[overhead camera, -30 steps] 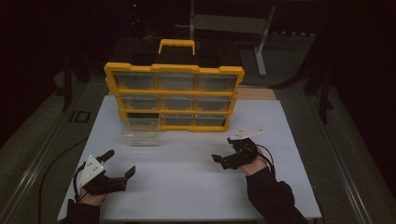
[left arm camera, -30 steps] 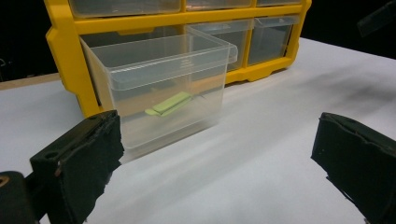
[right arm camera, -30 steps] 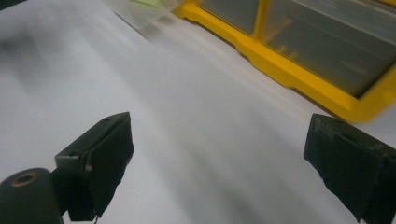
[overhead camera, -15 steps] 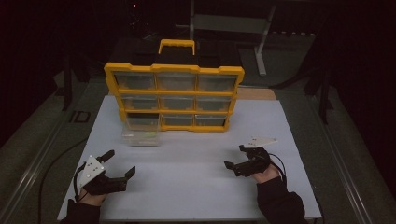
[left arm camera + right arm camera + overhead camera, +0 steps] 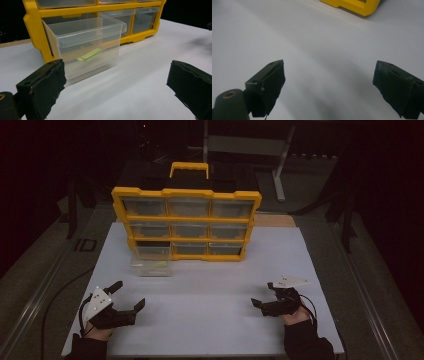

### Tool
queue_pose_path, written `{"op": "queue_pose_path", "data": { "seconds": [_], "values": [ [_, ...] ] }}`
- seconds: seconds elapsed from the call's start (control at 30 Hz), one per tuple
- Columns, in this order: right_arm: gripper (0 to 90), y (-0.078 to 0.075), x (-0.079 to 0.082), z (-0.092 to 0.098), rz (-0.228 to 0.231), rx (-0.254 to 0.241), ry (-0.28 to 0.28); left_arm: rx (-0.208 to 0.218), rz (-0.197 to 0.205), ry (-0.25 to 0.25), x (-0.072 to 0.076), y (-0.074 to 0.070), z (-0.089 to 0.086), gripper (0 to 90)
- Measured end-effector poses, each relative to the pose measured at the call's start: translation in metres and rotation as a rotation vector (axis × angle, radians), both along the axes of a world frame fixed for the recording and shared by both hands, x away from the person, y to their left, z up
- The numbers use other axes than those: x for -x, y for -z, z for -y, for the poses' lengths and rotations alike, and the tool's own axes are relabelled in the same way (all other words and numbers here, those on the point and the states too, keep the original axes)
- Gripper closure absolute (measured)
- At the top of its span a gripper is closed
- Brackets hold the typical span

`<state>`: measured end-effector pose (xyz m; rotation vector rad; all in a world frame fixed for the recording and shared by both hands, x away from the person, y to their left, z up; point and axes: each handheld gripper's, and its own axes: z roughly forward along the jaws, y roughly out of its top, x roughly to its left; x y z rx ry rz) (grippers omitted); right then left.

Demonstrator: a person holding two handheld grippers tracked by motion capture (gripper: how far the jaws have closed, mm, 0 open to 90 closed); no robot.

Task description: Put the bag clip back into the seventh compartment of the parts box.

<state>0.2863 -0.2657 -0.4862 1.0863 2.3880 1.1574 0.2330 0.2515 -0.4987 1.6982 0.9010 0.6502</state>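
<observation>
Drawer ahead of our left jaws

We hold the left gripper (image 5: 126, 296) wide open and empty, nearer the clear drawer (image 5: 85, 48); the right gripper (image 5: 265, 294), likewise open and empty, sits well apart.

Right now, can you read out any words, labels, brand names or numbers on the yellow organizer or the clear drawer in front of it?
None is readable.
Yellow organizer: no label or brand shows.
Clear drawer: faint raised marks on its front lip, too blurred to read.
Green piece inside: unmarked.
</observation>
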Motion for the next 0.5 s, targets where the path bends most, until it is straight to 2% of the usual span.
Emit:
{"op": "queue_pose_path", "data": {
  "seconds": [0.27,0.33,0.43,0.5],
  "values": [
    [12.7,0.006,0.009,0.010,0.017,-0.001,-0.008,-0.002,0.000,-0.002,0.000,0.000,0.000,1.3],
    [12.7,0.006,0.014,0.015,0.065,-0.015,0.027,-0.004,-0.002,0.000,0.000,0.000,0.000,1.3],
    [12.6,0.007,0.017,0.020,0.061,-0.041,0.053,-0.004,-0.004,-0.001,0.000,0.001,-0.001,1.3],
    [12.5,0.007,0.018,0.020,0.068,-0.041,0.069,-0.002,-0.004,-0.001,0.000,0.002,-0.002,1.3]
  ]
}}
